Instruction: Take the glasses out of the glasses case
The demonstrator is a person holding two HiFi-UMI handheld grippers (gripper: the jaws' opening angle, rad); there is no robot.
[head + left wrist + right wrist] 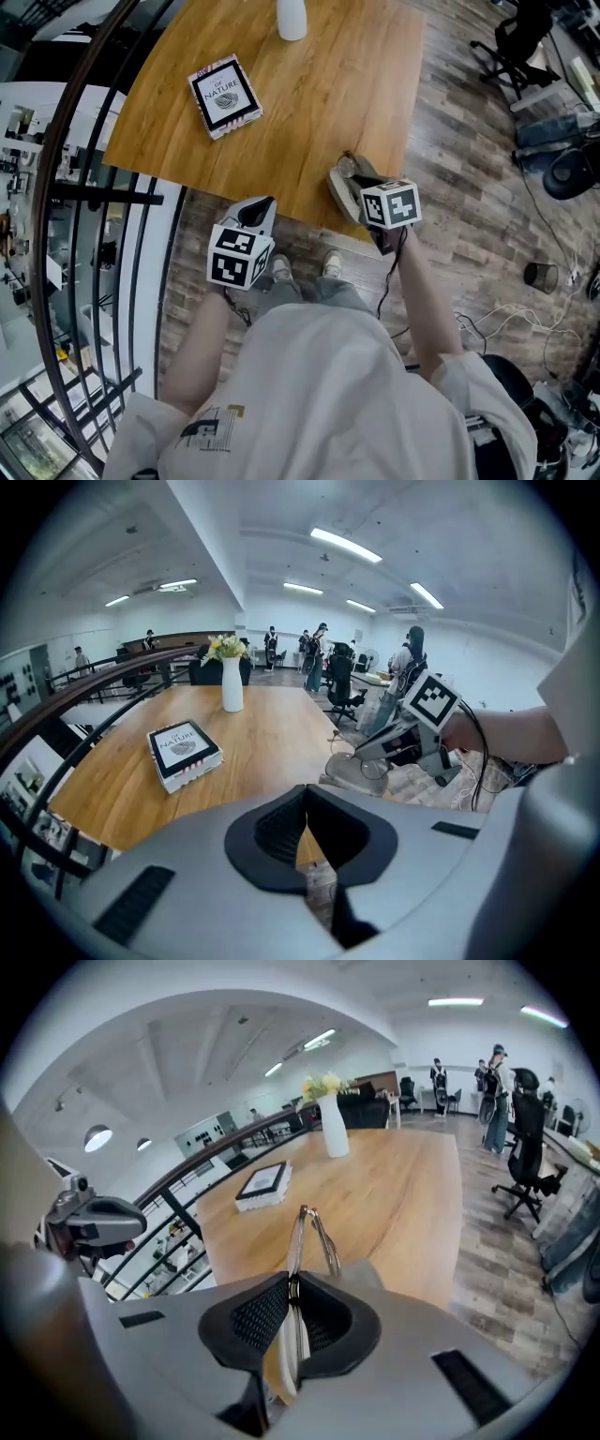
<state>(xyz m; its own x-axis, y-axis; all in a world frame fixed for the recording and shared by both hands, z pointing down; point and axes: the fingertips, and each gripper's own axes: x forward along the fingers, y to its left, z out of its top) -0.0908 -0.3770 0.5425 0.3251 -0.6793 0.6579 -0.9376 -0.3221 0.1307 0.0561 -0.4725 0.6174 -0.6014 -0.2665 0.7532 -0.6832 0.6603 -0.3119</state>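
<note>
The grey glasses case [342, 184] lies open at the near edge of the wooden table [319, 103]. My right gripper [367, 192] hangs just over it, shut on the thin metal-framed glasses [305, 1232], which stick out edge-on past the pads. In the left gripper view the same gripper [412, 726] holds the glasses [375, 766] a little above the case [345, 778]. My left gripper [258, 212] hovers off the table's near edge, left of the case; its pads [281, 829] meet at the tips with nothing between them.
A book [225, 96] lies at the table's left and a white vase [292, 19] stands at the far edge. A black curved railing [103, 197] runs along the left. An office chair [511, 47] and cables sit on the floor to the right.
</note>
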